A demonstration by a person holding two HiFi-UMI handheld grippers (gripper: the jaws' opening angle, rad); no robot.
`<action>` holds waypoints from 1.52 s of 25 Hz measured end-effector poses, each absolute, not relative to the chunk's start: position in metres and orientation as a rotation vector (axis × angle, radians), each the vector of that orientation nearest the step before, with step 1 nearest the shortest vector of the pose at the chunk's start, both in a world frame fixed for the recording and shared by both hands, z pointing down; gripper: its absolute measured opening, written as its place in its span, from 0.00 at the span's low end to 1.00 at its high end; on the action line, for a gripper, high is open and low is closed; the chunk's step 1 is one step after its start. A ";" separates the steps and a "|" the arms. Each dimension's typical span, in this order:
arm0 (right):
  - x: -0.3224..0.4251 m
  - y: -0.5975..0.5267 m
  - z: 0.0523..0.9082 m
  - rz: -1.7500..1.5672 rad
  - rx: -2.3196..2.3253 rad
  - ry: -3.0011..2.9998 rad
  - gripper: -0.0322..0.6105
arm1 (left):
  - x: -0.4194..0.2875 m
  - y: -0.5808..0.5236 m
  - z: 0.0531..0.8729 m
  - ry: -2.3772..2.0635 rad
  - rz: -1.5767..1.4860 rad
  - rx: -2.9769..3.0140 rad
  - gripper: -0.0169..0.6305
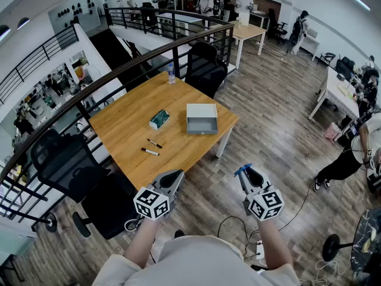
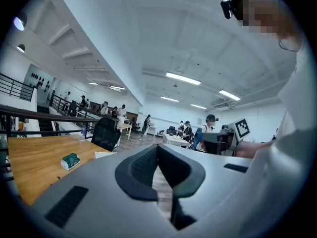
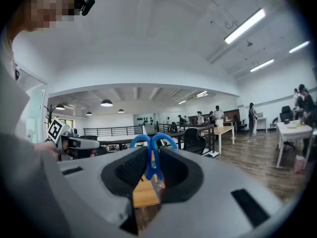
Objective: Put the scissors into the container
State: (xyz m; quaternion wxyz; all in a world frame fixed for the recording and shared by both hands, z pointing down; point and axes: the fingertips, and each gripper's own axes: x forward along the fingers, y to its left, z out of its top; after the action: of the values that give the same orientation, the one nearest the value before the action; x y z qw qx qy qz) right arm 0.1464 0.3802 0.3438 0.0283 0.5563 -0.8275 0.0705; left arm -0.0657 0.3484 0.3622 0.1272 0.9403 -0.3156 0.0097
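Blue-handled scissors (image 1: pixel 241 171) stick out of my right gripper (image 1: pixel 246 173), which is shut on them; in the right gripper view their blue loops (image 3: pixel 152 144) rise between the pads of that gripper (image 3: pixel 152 166). My left gripper (image 1: pixel 173 179) is shut with nothing in it, its pads pressed together in the left gripper view (image 2: pixel 158 152). Both grippers hover off the near edge of the wooden table (image 1: pixel 125 124). The grey open container (image 1: pixel 202 118) sits on the table's right part, well ahead of both grippers.
On the table lie a green packet (image 1: pixel 159 119), two pens (image 1: pixel 154 143) and a water bottle (image 1: pixel 171 73) at the far edge. Black office chairs (image 1: pixel 205 69) stand at the far side and at the left (image 1: pixel 65 159). A railing (image 1: pixel 89 91) runs behind.
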 end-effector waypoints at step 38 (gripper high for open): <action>0.078 0.380 0.350 0.236 1.771 -2.520 0.18 | -0.137 0.346 0.376 -0.886 0.014 2.714 0.01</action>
State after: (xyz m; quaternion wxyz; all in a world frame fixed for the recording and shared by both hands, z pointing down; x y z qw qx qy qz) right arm 0.0777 0.3805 0.3503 0.0260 0.5731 -0.8155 0.0764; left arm -0.1366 0.3459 0.3762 0.1426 0.9409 -0.3070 0.0049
